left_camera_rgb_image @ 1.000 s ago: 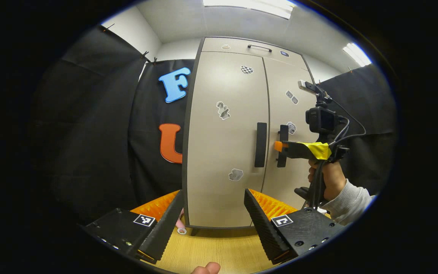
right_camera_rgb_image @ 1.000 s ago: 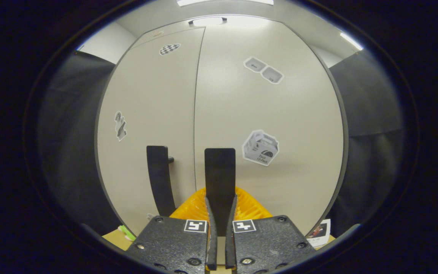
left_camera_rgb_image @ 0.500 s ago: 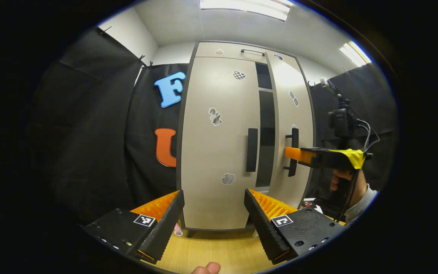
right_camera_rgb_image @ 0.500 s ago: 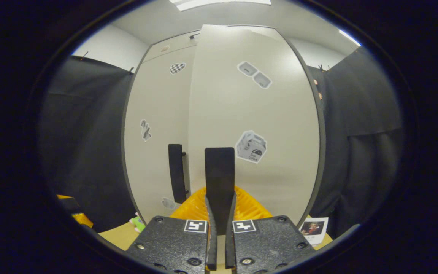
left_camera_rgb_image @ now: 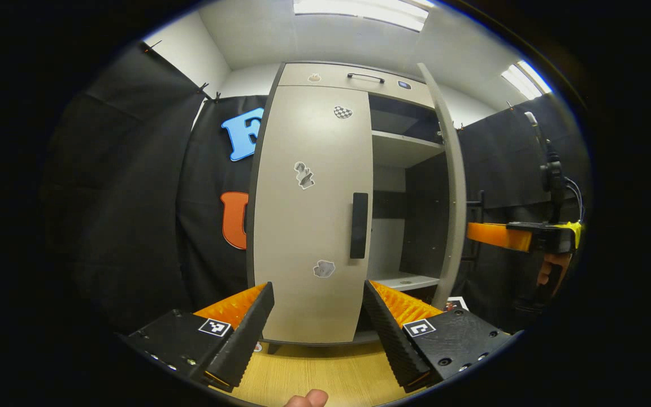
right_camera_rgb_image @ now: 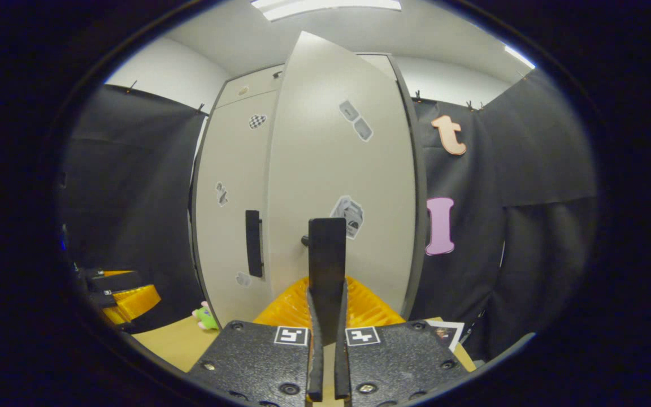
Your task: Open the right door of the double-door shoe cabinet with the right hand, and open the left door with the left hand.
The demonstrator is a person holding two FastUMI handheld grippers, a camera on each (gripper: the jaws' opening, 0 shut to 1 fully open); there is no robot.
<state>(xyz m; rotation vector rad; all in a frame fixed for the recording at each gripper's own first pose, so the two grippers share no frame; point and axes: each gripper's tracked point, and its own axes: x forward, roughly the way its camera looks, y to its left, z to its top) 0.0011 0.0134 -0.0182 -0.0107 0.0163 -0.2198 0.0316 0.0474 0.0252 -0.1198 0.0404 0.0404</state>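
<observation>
While right tongs (right_camera_rgb_image: pixel 326 316) clamp it, handle (right_camera_rgb_image: pixel 326 254) hides door (right_camera_rgb_image: pixel 337 169).

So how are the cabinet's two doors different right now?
The right door is swung wide open, showing shelves inside; the left door is shut. The right gripper is clamped on the right door's handle; the left gripper is open, away from the left door's handle. Both doors are beige with stickers.

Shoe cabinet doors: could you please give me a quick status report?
Right gripper shut on right door handle, right door swung open. Left gripper open, short of closed left door. Nothing in the way.
</observation>
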